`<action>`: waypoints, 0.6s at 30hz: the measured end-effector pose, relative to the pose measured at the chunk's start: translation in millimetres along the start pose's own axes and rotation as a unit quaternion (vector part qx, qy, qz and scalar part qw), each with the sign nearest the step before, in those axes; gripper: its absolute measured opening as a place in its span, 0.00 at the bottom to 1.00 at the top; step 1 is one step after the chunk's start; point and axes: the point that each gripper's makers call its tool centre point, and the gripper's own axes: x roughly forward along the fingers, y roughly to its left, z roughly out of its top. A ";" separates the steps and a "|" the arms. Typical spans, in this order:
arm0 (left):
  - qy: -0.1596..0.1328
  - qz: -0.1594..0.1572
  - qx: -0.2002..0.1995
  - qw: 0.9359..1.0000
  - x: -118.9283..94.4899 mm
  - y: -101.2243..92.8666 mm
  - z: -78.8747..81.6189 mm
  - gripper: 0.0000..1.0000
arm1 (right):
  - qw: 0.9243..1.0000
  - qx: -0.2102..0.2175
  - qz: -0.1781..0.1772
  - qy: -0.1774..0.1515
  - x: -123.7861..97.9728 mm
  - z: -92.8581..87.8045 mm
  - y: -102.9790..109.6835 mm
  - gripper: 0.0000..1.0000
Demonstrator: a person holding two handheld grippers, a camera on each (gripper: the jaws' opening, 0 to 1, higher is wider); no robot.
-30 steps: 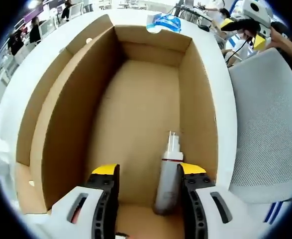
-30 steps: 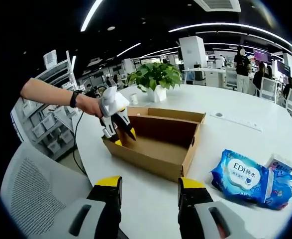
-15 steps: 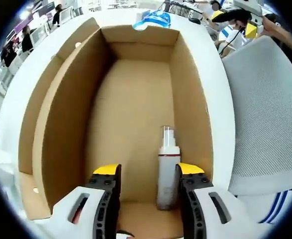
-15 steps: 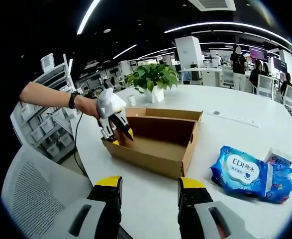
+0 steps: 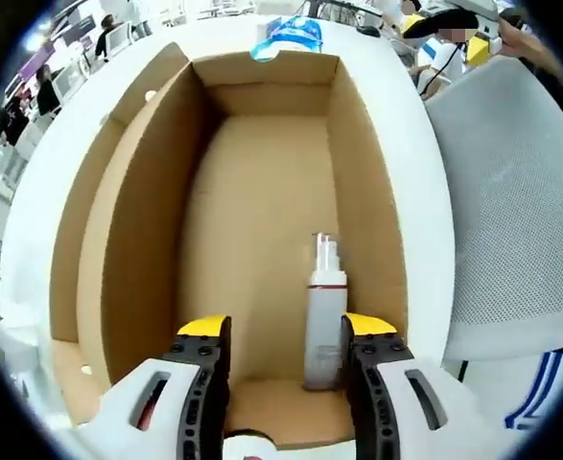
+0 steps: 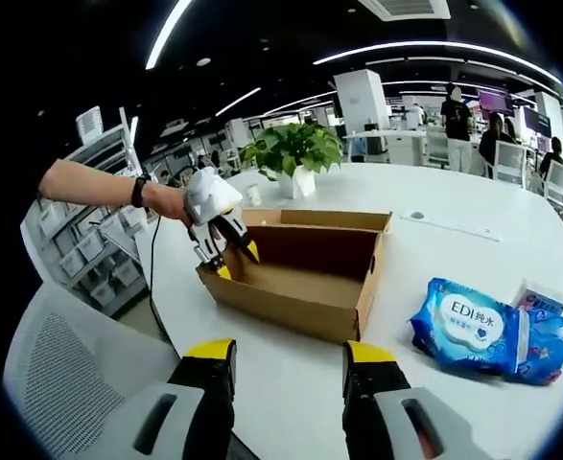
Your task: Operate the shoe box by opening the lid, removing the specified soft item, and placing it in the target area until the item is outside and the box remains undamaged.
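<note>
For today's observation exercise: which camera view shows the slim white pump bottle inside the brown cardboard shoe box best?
The left gripper view. It looks straight down into the open brown cardboard shoe box, where the slim white pump bottle lies on the floor beside the open left gripper. In the right gripper view the near box wall hides the bottle.

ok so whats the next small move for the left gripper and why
Probably shift the left gripper slightly toward its right jaw, then close. The box is already open, and the white tube lies on the box floor right beside the right jaw rather than centred in the gap. The jaws are open and nothing is gripped yet. The right gripper hangs open over the table.
</note>
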 end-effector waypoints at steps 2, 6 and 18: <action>0.009 0.003 0.013 1.000 4.7 -1.3 -3.6 0.46 | 1.000 0.004 0.000 0.000 0.2 -0.5 0.8 0.42; 0.030 0.015 0.037 0.999 12.8 0.6 -5.3 0.45 | 1.000 0.002 0.001 0.005 1.3 -1.9 1.9 0.42; 0.020 0.038 0.062 0.997 23.4 8.4 3.3 0.36 | 1.000 0.011 -0.004 0.003 0.9 -3.2 -3.8 0.41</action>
